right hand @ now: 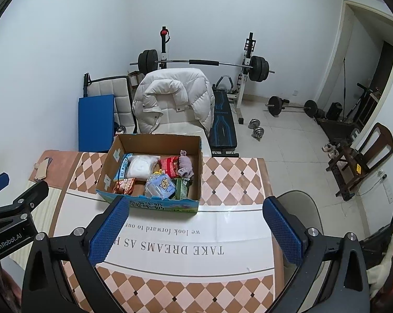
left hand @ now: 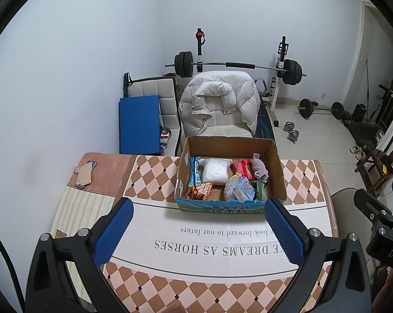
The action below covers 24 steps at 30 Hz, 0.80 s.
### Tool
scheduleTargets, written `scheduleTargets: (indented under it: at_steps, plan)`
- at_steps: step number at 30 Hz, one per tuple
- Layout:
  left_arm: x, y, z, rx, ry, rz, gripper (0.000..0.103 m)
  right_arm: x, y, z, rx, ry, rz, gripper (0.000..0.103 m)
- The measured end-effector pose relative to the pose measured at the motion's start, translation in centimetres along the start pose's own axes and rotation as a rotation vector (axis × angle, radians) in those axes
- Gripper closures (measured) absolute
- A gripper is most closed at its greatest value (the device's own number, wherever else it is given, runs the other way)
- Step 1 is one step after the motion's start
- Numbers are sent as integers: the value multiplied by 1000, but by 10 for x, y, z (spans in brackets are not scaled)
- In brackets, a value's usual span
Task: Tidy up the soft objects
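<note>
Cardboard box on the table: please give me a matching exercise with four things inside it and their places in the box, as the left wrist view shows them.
Things:
1. white soft pack
2. purple cloth
3. green packet
4. orange snack bag

Places in the cardboard box:
A. near left corner
B. far right side
C. near right corner
D. far side, left of middle

Pairs: 1-D, 2-B, 3-C, 4-A

One cardboard box [left hand: 230, 143] at 12 o'clock on one table [left hand: 154, 182]; inside, one white pouch [left hand: 214, 170], one purple sock [left hand: 259, 168], one red packet [left hand: 240, 168]; two barbells; two dumbbells.
</note>
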<state>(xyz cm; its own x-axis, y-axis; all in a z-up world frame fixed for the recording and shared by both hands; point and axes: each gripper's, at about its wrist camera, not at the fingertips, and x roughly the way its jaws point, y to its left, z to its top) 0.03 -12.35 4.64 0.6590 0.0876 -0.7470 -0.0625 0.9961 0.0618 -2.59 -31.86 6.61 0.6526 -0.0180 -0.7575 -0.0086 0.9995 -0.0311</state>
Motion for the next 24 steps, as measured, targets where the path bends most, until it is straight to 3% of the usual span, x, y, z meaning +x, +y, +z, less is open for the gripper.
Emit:
scheduleTargets:
  at_steps: [24]
  plan:
    - [-2, -5, 6, 16, -18, -10, 0, 6, 0, 3, -16, -8, -5, 0]
